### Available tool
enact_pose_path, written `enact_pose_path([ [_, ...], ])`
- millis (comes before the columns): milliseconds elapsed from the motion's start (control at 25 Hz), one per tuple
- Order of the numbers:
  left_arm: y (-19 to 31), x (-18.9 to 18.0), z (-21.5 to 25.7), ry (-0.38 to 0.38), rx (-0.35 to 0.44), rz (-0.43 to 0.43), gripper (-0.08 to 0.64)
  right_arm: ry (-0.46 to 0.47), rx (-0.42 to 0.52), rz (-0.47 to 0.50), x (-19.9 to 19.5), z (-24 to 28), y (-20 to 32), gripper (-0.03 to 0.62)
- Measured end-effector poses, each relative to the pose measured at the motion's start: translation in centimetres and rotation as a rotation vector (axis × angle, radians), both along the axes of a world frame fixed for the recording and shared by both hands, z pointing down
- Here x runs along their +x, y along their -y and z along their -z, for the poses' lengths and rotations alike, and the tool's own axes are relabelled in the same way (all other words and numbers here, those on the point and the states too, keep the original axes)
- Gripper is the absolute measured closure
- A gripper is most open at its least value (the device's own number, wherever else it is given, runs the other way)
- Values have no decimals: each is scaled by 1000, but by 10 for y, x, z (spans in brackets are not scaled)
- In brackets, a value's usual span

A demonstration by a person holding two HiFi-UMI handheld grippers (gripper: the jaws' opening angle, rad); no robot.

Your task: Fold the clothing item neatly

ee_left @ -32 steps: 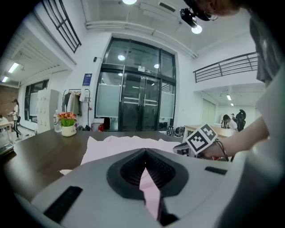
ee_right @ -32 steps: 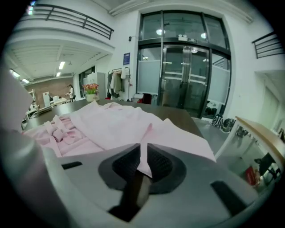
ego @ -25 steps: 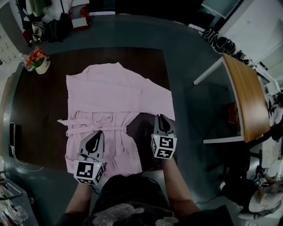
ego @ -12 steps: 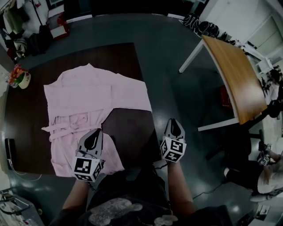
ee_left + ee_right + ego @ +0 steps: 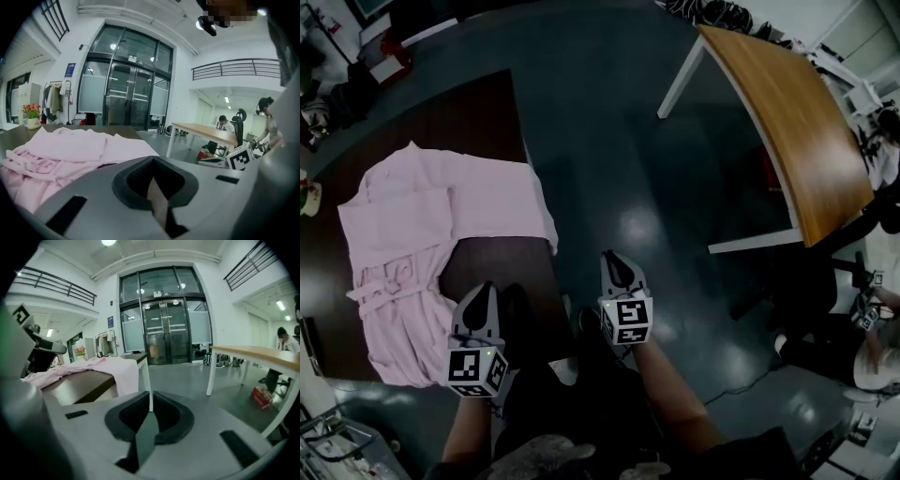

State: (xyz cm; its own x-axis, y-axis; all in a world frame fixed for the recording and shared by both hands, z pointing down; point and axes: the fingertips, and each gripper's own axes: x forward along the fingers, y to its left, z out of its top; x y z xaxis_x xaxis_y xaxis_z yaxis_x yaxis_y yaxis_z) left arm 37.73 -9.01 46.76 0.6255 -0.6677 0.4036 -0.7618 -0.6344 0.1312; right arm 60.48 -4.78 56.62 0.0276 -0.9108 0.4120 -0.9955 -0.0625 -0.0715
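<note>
one pale pink belted cloth garment (image 5: 422, 216) is lying spread on the one dark brown rectangular table (image 5: 502, 122), ahead of and to the left of the grey left gripper with its black-and-white marker cube (image 5: 481, 292). its long axis is running away from the person: the collar is pointing to the far end, and the hem is pointing back toward the near edge, ending just left of that gripper. one sleeve part is reaching rightward, and its corner is drooping over the table's right edge, ahead of both grippers. the left gripper is hovering over the table's near right part with its jaws pressed together and nothing between them. the matching grey right gripper (image 5: 614, 262) is hovering over the dark grey floor (image 5: 619, 159), off the table and to the right of the garment. its jaws have just been closing and are now meeting, holding nothing. farther right, one light wooden table with white legs (image 5: 787, 122) is standing well apart from the two grippers.
</note>
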Motion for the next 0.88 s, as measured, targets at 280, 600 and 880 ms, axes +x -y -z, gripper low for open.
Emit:
enact_pose_path([
  [280,2,28,-19,64,20,46,551,114,-31,191,-39,-66,19,578],
  [600,0,30,-31,31,-22,121,551,96,-33,347,-84,-113,46,508],
  [880,-1,20,-44,30,-35,135,551,29,-46,378,-106,-125,65,500],
])
